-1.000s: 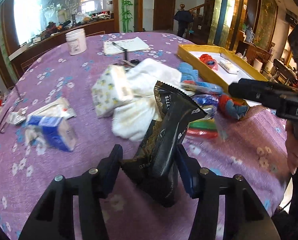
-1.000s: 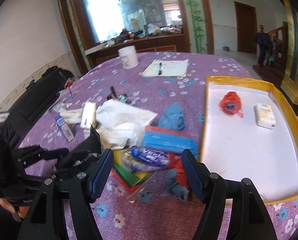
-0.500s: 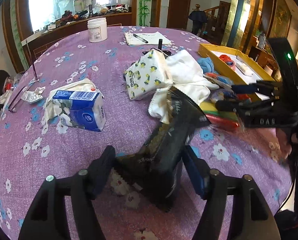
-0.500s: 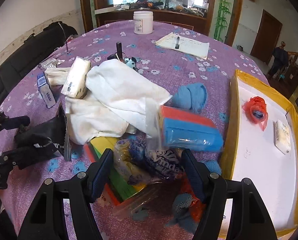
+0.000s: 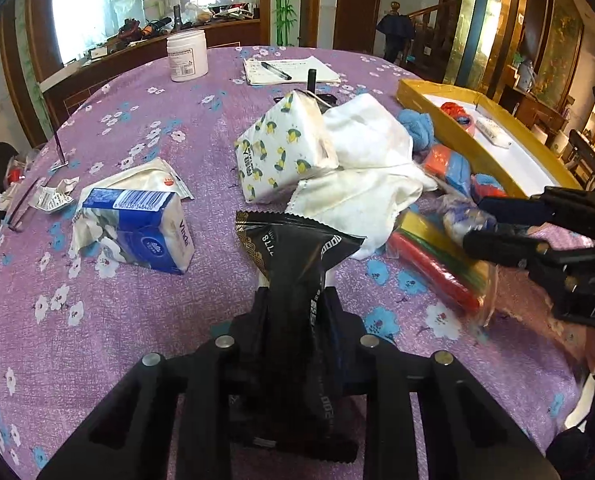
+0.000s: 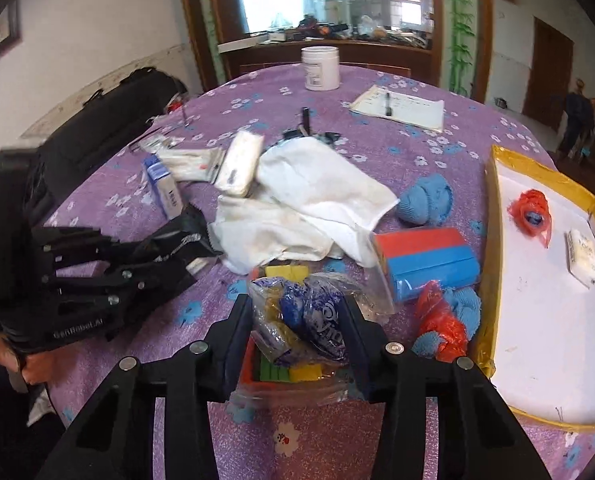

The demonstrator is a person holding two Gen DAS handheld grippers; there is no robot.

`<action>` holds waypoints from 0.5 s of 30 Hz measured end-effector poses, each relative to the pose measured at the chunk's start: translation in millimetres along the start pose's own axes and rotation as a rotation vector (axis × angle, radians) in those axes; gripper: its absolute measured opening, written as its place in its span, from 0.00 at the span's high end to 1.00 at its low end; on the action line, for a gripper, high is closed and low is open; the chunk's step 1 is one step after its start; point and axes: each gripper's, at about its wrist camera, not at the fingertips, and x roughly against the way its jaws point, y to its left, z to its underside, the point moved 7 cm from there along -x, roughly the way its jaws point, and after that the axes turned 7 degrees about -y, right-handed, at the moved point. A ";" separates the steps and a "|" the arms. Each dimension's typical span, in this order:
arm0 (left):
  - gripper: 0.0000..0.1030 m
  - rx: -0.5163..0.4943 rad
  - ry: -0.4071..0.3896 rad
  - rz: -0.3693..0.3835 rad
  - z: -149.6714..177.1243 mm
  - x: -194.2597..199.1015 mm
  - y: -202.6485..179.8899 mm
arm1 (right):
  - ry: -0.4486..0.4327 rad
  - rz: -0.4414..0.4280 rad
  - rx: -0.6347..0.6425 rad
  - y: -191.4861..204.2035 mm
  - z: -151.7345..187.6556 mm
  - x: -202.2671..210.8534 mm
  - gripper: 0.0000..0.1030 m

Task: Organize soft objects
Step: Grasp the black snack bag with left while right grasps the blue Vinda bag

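Note:
My left gripper (image 5: pixel 297 300) is shut on a black foil snack pouch (image 5: pixel 297 256), held upright just above the purple tablecloth; the gripper and pouch also show in the right wrist view (image 6: pixel 181 240). My right gripper (image 6: pixel 297 320) is closed around a clear blue-printed bag (image 6: pixel 317 316) that lies on a bag of coloured blocks (image 6: pixel 289 372). In the left wrist view the right gripper (image 5: pixel 477 224) comes in from the right onto that bag (image 5: pixel 463 216). A white cloth (image 6: pixel 305 200), a blue knitted ball (image 6: pixel 425 200) and a red-blue block (image 6: pixel 429 260) lie nearby.
A yellow-rimmed white tray (image 6: pixel 493 240) at the right holds a red net item (image 6: pixel 531 212) and a white packet (image 6: pixel 583 256). Tissue packs (image 5: pixel 285 152) (image 5: pixel 145 232), a white jar (image 5: pixel 187 54) and a notepad with pen (image 5: pixel 289 70) lie on the table.
My left gripper has closed tighter on the black pouch. My right gripper has moved down and forward and closed around the blue-printed bag.

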 end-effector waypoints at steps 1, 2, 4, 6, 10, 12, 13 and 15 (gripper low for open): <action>0.76 0.000 -0.002 0.000 0.0 1.8 0.4 | -0.003 -0.006 0.012 2.8 0.4 1.7 0.50; 0.76 -0.001 -0.005 -0.005 -0.1 3.4 1.2 | -0.010 -0.018 0.017 4.9 0.2 3.6 0.47; 0.76 0.004 -0.002 -0.014 0.6 4.1 3.7 | -0.020 -0.025 0.004 1.5 -1.9 6.0 0.37; 0.76 0.011 0.008 -0.016 1.8 2.4 6.7 | -0.030 0.009 -0.006 -6.6 -2.7 8.3 0.23; 0.76 0.006 0.009 -0.015 3.3 0.9 7.0 | 0.001 -0.019 -0.042 -14.0 2.5 3.3 0.16; 0.76 0.006 0.008 -0.009 3.4 0.5 6.2 | 0.045 -0.028 -0.068 -16.2 8.3 -7.0 0.16; 0.76 0.005 0.007 -0.008 3.3 0.3 5.6 | 0.053 -0.027 -0.074 -16.9 10.6 -10.6 0.16; 0.76 0.003 0.003 -0.006 3.3 0.3 4.6 | 0.065 -0.028 -0.108 -21.0 14.6 -19.6 0.19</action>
